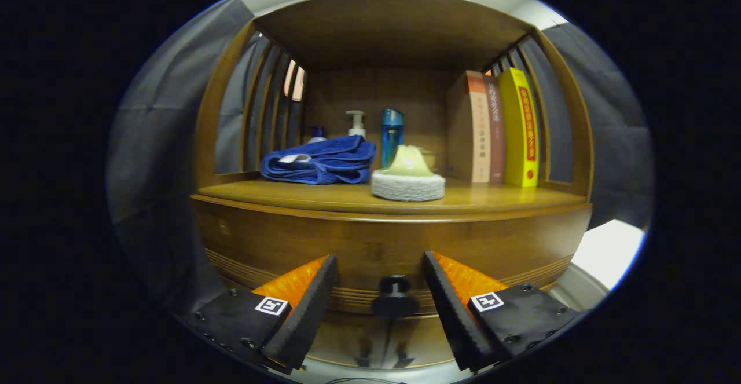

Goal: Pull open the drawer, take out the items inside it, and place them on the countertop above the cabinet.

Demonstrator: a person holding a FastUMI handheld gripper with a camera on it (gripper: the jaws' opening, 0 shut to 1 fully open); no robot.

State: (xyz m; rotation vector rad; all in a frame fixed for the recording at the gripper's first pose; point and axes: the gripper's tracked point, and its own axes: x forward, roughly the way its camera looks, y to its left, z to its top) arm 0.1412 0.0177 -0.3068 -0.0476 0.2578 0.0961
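The drawer (370, 245) sits closed in the wooden cabinet front, its dark round knob (395, 297) between the spread fingers of the gripper (379, 265), which hold nothing and touch neither side of it. Directly above is the countertop (498, 198), carrying a pale scrubbing sponge (408, 176), a folded blue towel (321, 161) to its left, and three upright books (501, 129) to its right. Behind these stand a pump bottle (356, 123) and a blue bottle (392, 132), perhaps toiletries, though the shelf's back is dim.

A folded blue towel (318, 165) hides most of a small bottle (316, 134) behind it.
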